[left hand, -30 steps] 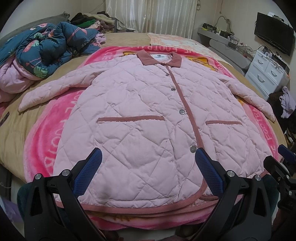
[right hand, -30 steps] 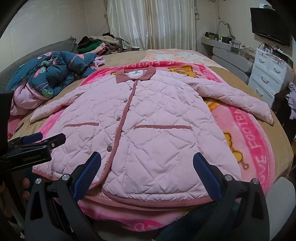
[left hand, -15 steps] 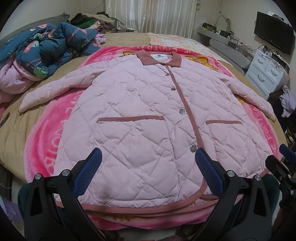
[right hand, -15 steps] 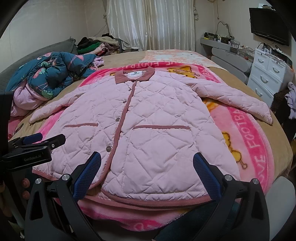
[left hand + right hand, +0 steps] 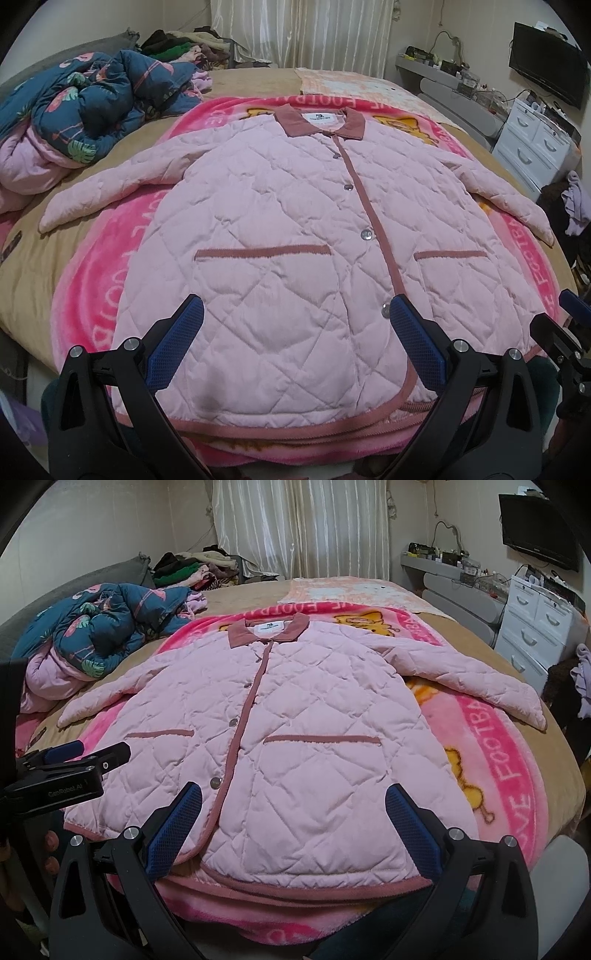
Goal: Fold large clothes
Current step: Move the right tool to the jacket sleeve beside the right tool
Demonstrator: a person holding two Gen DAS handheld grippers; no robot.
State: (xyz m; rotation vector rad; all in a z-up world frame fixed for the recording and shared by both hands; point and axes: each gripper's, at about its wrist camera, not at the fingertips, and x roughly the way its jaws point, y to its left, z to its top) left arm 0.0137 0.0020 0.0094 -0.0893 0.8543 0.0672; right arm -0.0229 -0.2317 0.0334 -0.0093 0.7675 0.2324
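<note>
A pink quilted coat (image 5: pixel 280 236) with a dusty-rose collar, placket and pocket trims lies flat and buttoned, front up, on a pink blanket (image 5: pixel 99 280). Both sleeves are spread out to the sides. It also shows in the right wrist view (image 5: pixel 306 738). My left gripper (image 5: pixel 293 314) is open and empty, hovering over the coat's left hem area. My right gripper (image 5: pixel 293 801) is open and empty, over the hem's right half. The left gripper shows from the side in the right wrist view (image 5: pixel 85 757); the right gripper's tip shows in the left wrist view (image 5: pixel 565 321).
The blanket lies on a tan bed (image 5: pixel 33 273). A blue flamingo-print quilt (image 5: pixel 92 114) is heaped at the left, with piled clothes (image 5: pixel 181 44) behind. A white dresser (image 5: pixel 535 147) and a wall television (image 5: pixel 546 62) stand at the right. Curtains (image 5: pixel 295 33) hang at the back.
Both grippers have drifted very slightly; the coat lies as before and both stay open.
</note>
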